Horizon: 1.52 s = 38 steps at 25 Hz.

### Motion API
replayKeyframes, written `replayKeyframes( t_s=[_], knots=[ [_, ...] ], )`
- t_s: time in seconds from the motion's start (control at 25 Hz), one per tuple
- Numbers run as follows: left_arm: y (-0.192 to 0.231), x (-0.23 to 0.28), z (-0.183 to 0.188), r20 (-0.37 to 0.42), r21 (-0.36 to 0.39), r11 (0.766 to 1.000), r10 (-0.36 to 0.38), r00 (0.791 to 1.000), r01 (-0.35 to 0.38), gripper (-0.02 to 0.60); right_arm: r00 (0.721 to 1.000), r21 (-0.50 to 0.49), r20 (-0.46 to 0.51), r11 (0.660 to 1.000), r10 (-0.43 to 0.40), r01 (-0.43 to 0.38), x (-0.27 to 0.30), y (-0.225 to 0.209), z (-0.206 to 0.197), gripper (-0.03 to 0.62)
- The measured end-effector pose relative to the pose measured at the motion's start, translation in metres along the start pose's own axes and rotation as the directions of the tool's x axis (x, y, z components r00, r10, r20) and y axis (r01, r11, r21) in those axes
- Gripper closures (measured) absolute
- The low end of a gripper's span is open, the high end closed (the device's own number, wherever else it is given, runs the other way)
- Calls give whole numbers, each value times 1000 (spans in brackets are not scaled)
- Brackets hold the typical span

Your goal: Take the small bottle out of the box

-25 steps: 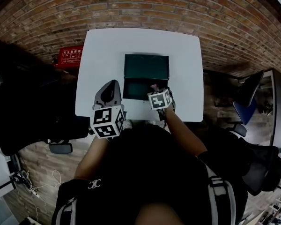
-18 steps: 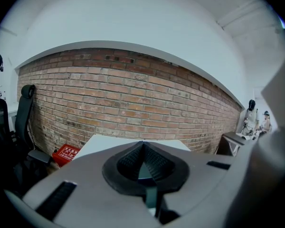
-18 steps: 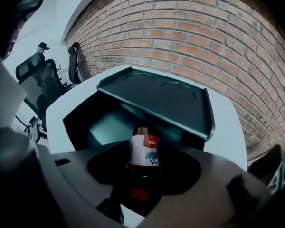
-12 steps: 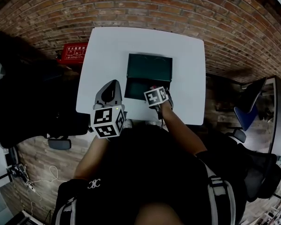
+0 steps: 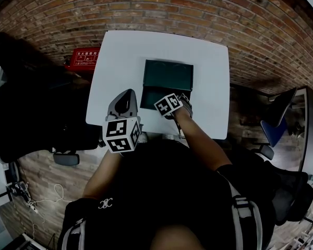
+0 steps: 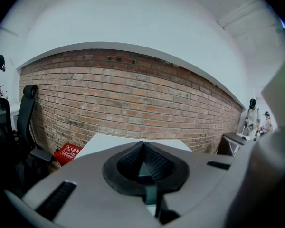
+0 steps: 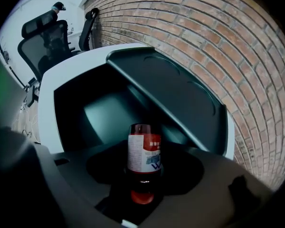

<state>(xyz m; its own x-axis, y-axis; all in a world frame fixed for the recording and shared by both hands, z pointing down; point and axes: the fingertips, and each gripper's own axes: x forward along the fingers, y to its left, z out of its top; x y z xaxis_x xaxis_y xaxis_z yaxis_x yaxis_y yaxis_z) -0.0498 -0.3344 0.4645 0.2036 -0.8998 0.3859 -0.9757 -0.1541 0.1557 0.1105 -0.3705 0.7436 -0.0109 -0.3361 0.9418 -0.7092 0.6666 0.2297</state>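
A dark green box stands open on the white table, its lid upright at the far side. The small bottle has a red-and-white label, and its red cap points toward the camera of the right gripper view. It lies between the jaws of my right gripper, over the box's open inside. Those jaws are opening, and I see no pad pressing on the bottle. In the head view the right gripper tilts over the box's near edge. My left gripper hovers left of the box with its pads together on nothing.
A red case lies on the floor left of the table. Office chairs stand at the left and right. A brick wall runs behind the table. The person's arm reaches to the right gripper.
The right gripper has shifted left and tilted further over the box's front edge. The left gripper has stayed where it was.
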Motion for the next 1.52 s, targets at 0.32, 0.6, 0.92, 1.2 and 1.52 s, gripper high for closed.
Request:
replayKeyframes(
  t_s=[0.32,0.6,0.92,1.2,1.52],
  knots=[
    [-5,-3,3,8,-2,1000,-26,1000,26,571,999,-32,44,999,23,-21,-2,2,2,379],
    [-9,-5,3,13,0,999,-37,999,37,571,982,41,171,995,81,-89,-22,4,6,379],
    [-22,3,1,4,6,997,-83,997,83,571,864,185,483,948,141,-258,-89,0,31,379],
    [-53,21,8,10,29,987,-161,987,160,571,707,293,707,900,24,-324,-172,-48,46,379],
    [-84,33,18,26,73,972,-226,974,224,571,538,435,796,880,-277,-190,-261,-115,40,379]
  ],
)
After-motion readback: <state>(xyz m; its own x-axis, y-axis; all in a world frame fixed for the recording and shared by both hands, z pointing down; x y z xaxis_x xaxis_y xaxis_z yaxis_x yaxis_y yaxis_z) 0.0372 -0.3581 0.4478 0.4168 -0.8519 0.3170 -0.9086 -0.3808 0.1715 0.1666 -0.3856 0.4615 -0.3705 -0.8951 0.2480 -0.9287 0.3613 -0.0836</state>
